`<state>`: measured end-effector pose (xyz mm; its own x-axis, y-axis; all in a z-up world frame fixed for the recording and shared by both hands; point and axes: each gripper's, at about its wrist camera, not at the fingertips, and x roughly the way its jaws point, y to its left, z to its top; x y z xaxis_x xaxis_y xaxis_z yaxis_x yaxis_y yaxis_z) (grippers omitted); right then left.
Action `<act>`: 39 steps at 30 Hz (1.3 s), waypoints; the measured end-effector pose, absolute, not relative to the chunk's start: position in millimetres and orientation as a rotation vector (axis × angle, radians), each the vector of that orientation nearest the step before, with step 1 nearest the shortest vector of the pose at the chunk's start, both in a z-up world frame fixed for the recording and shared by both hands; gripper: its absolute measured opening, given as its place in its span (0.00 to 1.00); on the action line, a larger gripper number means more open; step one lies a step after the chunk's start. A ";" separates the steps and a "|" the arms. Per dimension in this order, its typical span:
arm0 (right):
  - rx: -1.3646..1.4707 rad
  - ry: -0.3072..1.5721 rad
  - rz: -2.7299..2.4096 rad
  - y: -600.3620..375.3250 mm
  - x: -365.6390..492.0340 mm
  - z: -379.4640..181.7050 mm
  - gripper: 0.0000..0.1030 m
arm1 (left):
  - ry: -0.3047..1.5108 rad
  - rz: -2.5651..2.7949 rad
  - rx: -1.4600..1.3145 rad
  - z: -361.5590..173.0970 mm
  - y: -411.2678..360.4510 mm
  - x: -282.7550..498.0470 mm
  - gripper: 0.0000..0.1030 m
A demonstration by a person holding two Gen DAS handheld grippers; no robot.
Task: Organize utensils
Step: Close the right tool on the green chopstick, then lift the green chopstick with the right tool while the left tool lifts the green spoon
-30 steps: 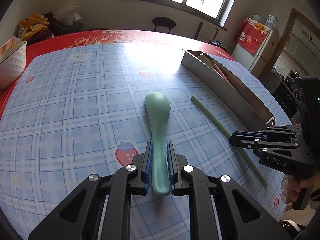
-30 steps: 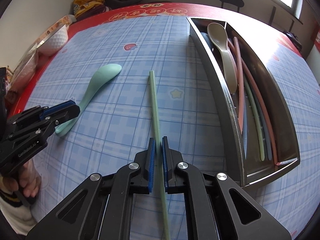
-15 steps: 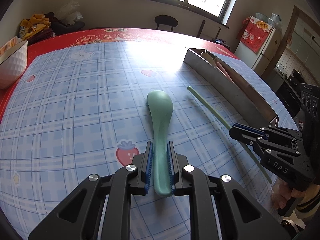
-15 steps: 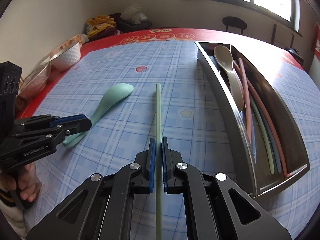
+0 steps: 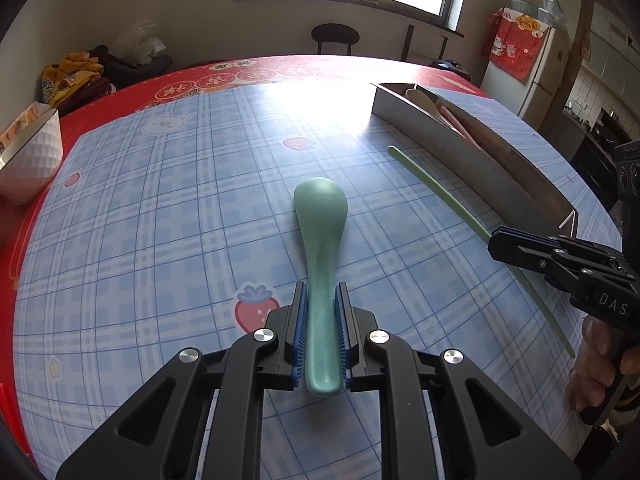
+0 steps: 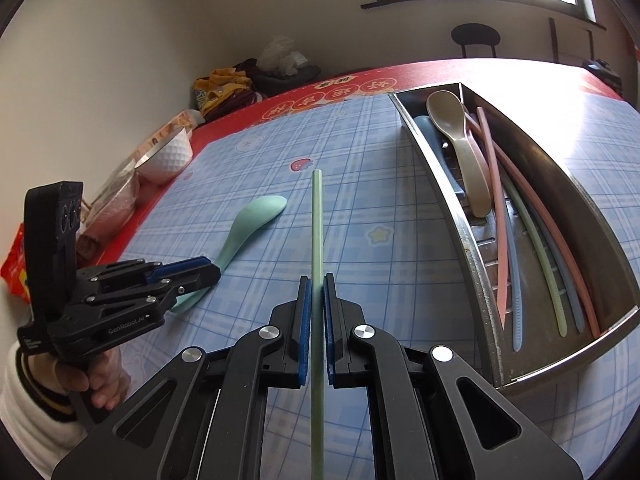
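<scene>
My left gripper (image 5: 321, 292) is shut on the handle of a green spoon (image 5: 322, 216), whose bowl points away over the checked tablecloth. My right gripper (image 6: 316, 284) is shut on a green chopstick (image 6: 317, 216) and holds it lifted off the table, pointing forward. The same chopstick (image 5: 436, 194) and the right gripper (image 5: 496, 240) show at the right of the left wrist view. The spoon (image 6: 256, 220) and the left gripper (image 6: 212, 270) show at the left of the right wrist view. A metal tray (image 6: 472, 264) to the right holds a beige spoon (image 6: 460, 148) and several chopsticks.
A white dimpled bowl (image 5: 30, 156) stands at the table's left edge, with snack bags beside it (image 6: 116, 196). Clothes and a plastic bag lie at the far left corner (image 5: 100, 72). A stool (image 5: 335, 36) stands beyond the table. The metal tray's near wall (image 5: 460, 148) runs along the right.
Both grippers have risen and tilted up, so more of the room shows. The chopstick has come off the table in the right gripper. The spoon stays gripped in the left.
</scene>
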<state>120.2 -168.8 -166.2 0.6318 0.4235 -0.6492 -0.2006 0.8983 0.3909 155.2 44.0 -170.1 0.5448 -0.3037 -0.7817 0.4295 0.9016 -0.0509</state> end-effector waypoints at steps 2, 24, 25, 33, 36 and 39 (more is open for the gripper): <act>0.314 0.808 0.381 -171.2 120.3 -166.5 0.06 | 0.883 -0.402 0.242 -170.0 32.7 150.8 0.14; 0.345 0.837 0.472 -169.8 122.6 -170.8 0.06 | 0.945 -0.509 0.234 -154.0 21.0 126.7 0.17; 0.342 0.844 0.477 -169.3 122.5 -171.5 0.06 | 0.940 -0.507 0.214 -151.5 24.2 128.4 0.17; 0.291 0.909 0.489 -155.0 127.2 -176.1 0.06 | 0.959 -0.490 0.155 -161.1 27.4 141.9 0.17; 0.299 0.940 0.484 -154.9 130.7 -180.3 0.06 | 0.954 -0.497 0.152 -163.2 24.8 142.5 0.17; 0.306 0.958 0.480 -155.5 132.9 -183.4 0.06 | 0.955 -0.503 0.131 -164.1 26.5 146.3 0.17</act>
<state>132.9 -155.5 -183.4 0.4827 0.5187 -0.7057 -0.2550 0.8541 0.4534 146.3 26.5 -164.1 0.4724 -0.3534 -0.8075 0.4665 0.8775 -0.1111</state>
